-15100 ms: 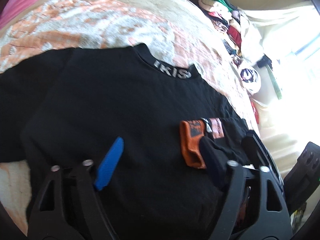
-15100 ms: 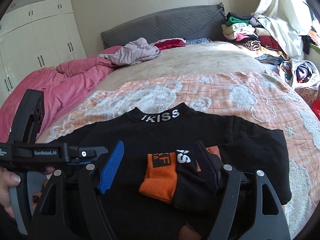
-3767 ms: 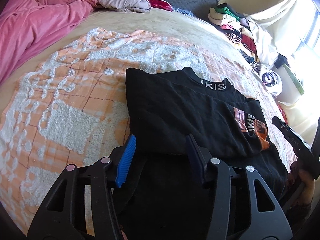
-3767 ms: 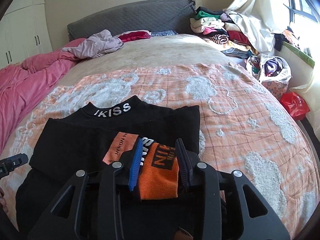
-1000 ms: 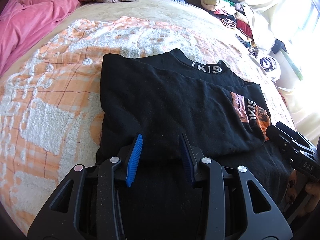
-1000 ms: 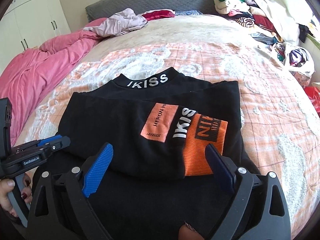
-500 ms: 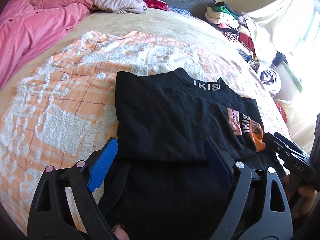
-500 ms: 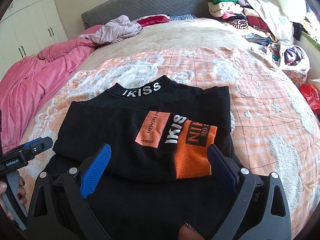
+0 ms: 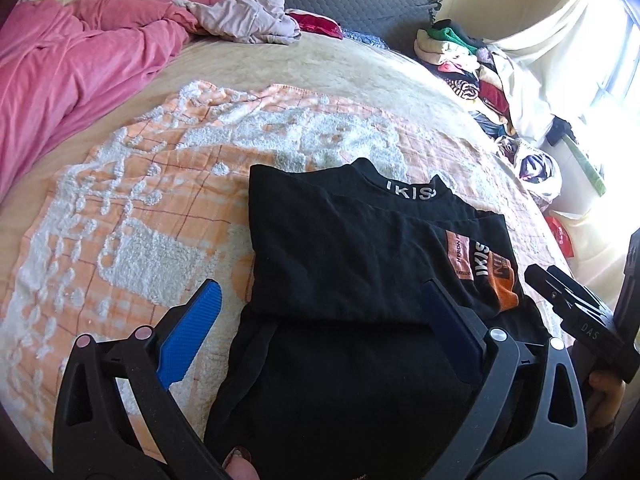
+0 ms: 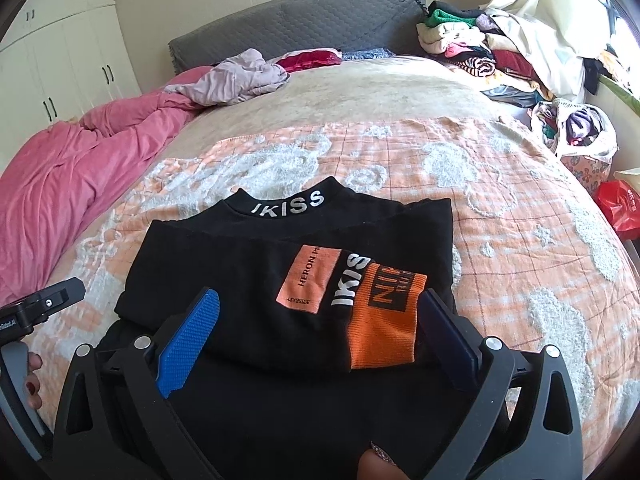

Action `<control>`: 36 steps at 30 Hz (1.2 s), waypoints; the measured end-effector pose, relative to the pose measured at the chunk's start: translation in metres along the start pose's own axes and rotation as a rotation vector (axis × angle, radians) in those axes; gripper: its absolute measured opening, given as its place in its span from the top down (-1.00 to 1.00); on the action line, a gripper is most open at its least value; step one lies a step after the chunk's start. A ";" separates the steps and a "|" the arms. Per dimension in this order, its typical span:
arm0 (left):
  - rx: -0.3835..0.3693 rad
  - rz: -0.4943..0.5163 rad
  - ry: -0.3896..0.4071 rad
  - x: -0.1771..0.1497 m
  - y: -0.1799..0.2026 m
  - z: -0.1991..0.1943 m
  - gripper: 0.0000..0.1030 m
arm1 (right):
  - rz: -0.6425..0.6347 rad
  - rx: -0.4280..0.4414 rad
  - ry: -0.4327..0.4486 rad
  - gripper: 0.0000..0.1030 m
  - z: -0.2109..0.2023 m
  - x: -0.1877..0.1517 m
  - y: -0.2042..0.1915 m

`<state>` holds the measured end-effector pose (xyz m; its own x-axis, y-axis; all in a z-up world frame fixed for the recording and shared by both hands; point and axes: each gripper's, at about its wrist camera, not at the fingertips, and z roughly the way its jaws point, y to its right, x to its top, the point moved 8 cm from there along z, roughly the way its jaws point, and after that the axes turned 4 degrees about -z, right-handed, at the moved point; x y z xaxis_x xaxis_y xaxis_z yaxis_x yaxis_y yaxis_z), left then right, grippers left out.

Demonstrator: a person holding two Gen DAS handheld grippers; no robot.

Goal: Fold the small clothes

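Note:
A black top (image 10: 240, 272) with a white-lettered collar (image 10: 286, 202) lies folded on the orange and white blanket (image 10: 520, 240). Its sleeves are laid across the body, and the orange cuff (image 10: 384, 320) lies on top at the right. My left gripper (image 9: 320, 288) hovers over the top's (image 9: 340, 248) near left part, jaws opening, and the cloth below them is not pinched. My right gripper (image 10: 320, 296) hangs over the cuff end, jaws also opening, pads clear of the cloth. Each gripper shows at the edge of the other's view.
A pink duvet (image 10: 80, 160) lies along the bed's left side. A lilac garment (image 10: 236, 76) and a red one (image 10: 312, 58) lie near the grey headboard (image 10: 300, 20). Piled clothes (image 10: 480, 48), a full bag (image 10: 580, 128) and a red bag (image 10: 620, 204) stand right of the bed.
My left jaws have spread from a narrow gap to wide. That hand has risen, so more of the bed shows. My right jaws have widened a little.

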<state>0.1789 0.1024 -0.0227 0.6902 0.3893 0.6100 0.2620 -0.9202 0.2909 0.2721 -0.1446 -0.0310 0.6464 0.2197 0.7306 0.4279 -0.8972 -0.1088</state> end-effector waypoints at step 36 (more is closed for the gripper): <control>0.061 0.018 0.019 -0.032 -0.044 -0.061 -0.82 | -0.100 0.048 0.051 -0.91 -0.069 -0.003 -0.039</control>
<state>0.1039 0.1328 -0.0101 0.6824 0.3730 0.6286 0.2909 -0.9275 0.2347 0.2098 -0.1370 0.0172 0.5665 0.2859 0.7729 0.5190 -0.8523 -0.0651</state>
